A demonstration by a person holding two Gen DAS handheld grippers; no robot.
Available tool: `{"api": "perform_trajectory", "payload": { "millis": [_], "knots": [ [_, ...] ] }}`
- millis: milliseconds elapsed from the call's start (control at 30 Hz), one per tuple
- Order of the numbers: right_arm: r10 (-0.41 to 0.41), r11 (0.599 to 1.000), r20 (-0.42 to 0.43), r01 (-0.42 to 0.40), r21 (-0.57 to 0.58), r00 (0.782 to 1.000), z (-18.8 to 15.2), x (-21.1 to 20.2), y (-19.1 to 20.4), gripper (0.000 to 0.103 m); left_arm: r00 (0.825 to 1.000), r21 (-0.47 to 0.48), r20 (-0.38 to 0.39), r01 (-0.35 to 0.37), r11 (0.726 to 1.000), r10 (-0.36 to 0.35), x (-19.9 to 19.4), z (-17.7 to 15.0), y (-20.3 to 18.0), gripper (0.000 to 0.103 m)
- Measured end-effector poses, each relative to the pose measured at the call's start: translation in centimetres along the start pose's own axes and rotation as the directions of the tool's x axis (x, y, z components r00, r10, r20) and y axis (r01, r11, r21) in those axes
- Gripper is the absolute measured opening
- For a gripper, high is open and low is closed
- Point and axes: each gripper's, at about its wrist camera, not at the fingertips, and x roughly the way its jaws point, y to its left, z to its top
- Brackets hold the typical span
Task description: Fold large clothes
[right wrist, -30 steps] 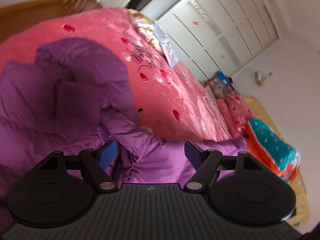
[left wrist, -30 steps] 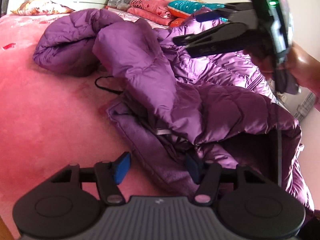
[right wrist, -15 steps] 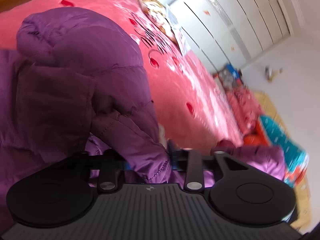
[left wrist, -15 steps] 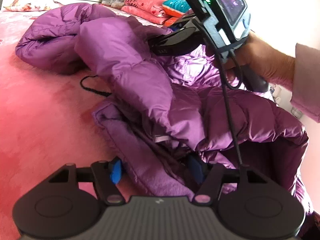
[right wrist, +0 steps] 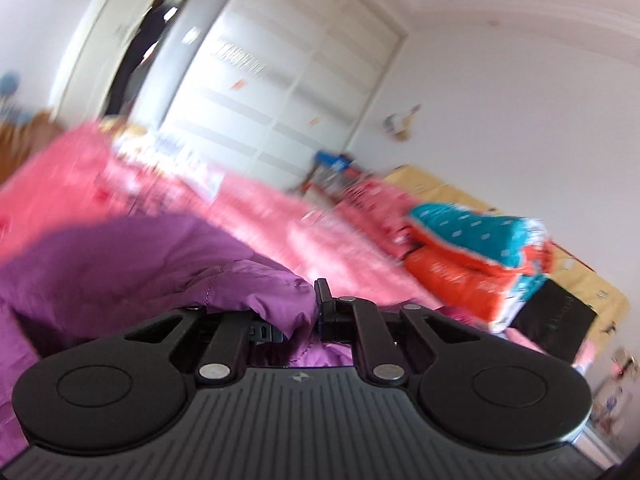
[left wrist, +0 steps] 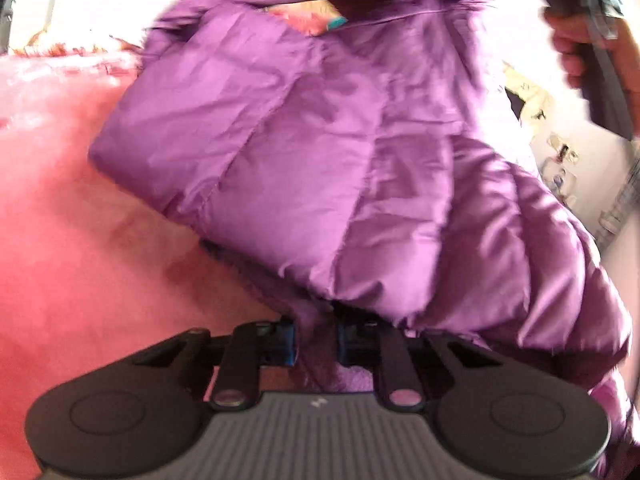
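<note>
A large purple padded jacket [left wrist: 340,140] hangs lifted over the pink bed cover [left wrist: 80,240] and fills most of the left wrist view. My left gripper [left wrist: 316,344] is at its lower edge; its jaws are closing, with a fold of purple fabric pinched between the blue pads. My right gripper [right wrist: 302,320] is shut on another fold of the jacket [right wrist: 120,264] and holds it up high. In the left wrist view a hand [left wrist: 580,48] holding that right gripper shows at the top right, above the raised jacket.
The pink bed cover [right wrist: 280,216] stretches back to a white wardrobe [right wrist: 280,80]. A stack of teal and orange folded bedding [right wrist: 472,252] and a black box [right wrist: 552,320] sit at the bed's far right. The picture is blurred by motion.
The right gripper shut on a jacket fold and rose, pulling the jacket up off the bed. The left gripper's jaws came together on the jacket's lower edge.
</note>
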Motion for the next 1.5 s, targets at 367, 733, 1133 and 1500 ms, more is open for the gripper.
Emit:
{"api": "perform_trajectory", "payload": {
  "millis": [367,733,1133,1500],
  "knots": [
    [-0.186,0.966,0.212,0.139,0.22,0.959,2.9,-10.8,-7.9,0.011,0.951,0.112,0.283,-0.158,0.981,0.121,-6.8,6.5,-4.6,0.013],
    [-0.345,0.881,0.428,0.131,0.455,0.835,4.3,-22.6,-10.0,0.011,0.758,0.121,0.622,-0.344,0.931,0.199,-19.3,15.4,-7.5,0.011],
    [-0.401,0.814,0.419,0.106,0.571,0.815,2.8,-23.5,-9.2,0.011,0.582,0.184,0.795,-0.501,0.845,0.172,-23.9,20.4,-11.1,0.011],
    [-0.422,0.806,0.205,0.263,0.53,0.883,-2.4,-14.1,-8.6,0.011,0.682,0.288,0.697,-0.547,0.786,0.219,-12.9,22.0,-10.2,0.011]
  ]
}}
